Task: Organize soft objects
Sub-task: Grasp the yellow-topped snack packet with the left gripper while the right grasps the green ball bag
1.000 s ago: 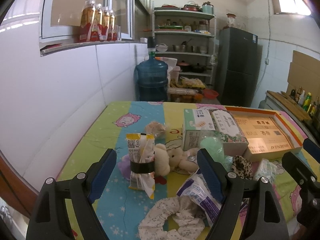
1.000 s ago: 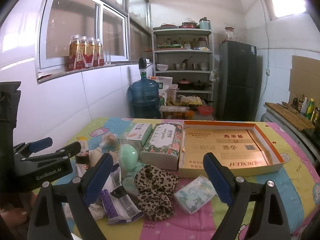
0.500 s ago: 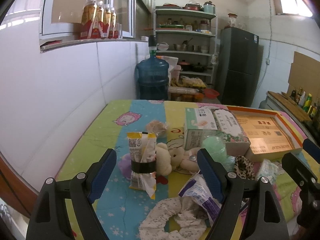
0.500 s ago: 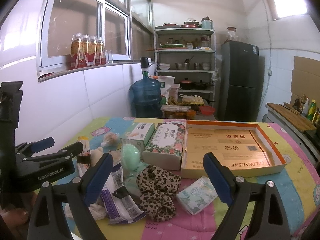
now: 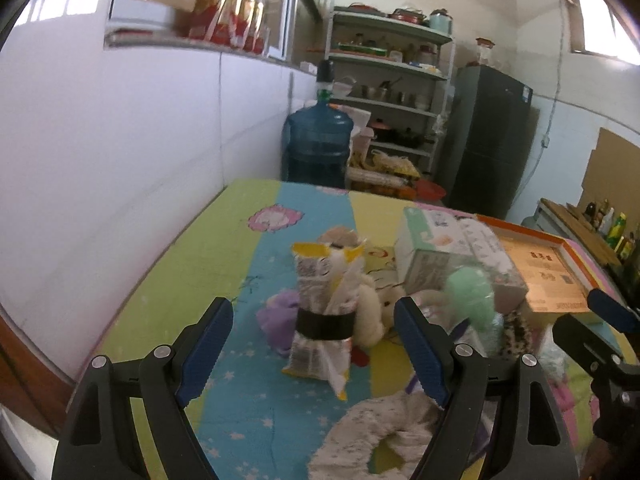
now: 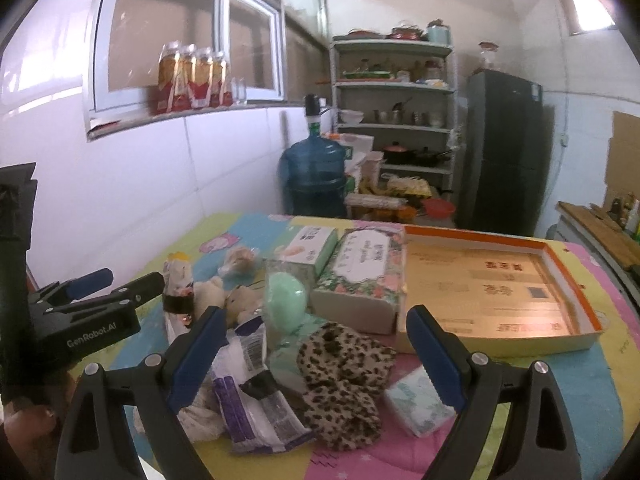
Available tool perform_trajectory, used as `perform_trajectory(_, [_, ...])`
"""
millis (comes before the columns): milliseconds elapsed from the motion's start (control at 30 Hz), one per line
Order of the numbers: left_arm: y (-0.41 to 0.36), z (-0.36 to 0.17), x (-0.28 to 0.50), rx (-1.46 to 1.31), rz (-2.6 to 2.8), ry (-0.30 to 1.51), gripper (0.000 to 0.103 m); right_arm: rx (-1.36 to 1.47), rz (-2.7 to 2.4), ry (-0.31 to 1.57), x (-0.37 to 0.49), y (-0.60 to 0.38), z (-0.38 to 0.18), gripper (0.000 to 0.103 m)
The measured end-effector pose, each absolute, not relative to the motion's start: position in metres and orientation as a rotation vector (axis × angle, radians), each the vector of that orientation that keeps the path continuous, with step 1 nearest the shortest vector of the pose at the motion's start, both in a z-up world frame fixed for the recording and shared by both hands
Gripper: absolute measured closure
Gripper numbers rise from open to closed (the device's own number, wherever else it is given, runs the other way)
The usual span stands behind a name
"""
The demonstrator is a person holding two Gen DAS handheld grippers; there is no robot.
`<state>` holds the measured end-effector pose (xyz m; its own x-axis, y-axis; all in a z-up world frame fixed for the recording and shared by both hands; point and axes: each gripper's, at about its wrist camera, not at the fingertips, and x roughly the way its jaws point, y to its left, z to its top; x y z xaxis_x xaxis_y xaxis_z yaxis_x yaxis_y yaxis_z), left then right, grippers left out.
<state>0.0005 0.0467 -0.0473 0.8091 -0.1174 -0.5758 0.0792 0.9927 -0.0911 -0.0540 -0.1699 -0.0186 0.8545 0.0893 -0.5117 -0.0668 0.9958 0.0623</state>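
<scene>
A pile of soft things lies on the colourful tablecloth [image 5: 224,248]. My left gripper [image 5: 314,348] is open and hovers just short of a yellow-white packet bundle [image 5: 324,320] with a black band. A cream teddy bear [image 5: 372,312] and a purple soft thing [image 5: 276,320] lie beside the bundle. A floral scrunchie [image 5: 384,436] lies under the left gripper's right finger. My right gripper [image 6: 316,356] is open above a leopard-print scrunchie [image 6: 340,368]. A tissue pack [image 6: 416,400] and a purple-white packet [image 6: 248,400] flank the scrunchie. A pale green puff [image 6: 286,296] stands behind.
An orange-rimmed shallow box [image 6: 568,280] lies at the right. A floral tissue box [image 6: 364,272] and a green tissue box [image 6: 312,244] stand left of it. The left gripper [image 6: 134,278] shows at the far left. Beyond the table stand a water jug [image 6: 314,176], shelves and a fridge.
Both views have shifted slightly and the left one has tilted. The left gripper has edged closer to the packet bundle. Nothing was taken hold of; the objects lie as before.
</scene>
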Motion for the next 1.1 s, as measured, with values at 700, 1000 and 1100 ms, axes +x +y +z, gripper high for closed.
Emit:
perform_trajectory(700, [0.035, -0.092, 0.059, -0.089, -0.181, 0.721, 0.045, 0.055, 0.209, 0.685, 0.034, -0.155, -0.059, 0.042])
perform_trajectory(1000, [0.028, -0.093, 0.055, -0.081, -0.208, 0.698, 0.058, 0.091, 0.24, 0.706, 0.033, -0.158, -0.067, 0.063])
perform_trajectory(1100, [0.032, -0.092, 0.051, -0.096, -0.209, 0.693, 0.058, 0.09, 0.243, 0.7, 0.03, -0.158, -0.066, 0.063])
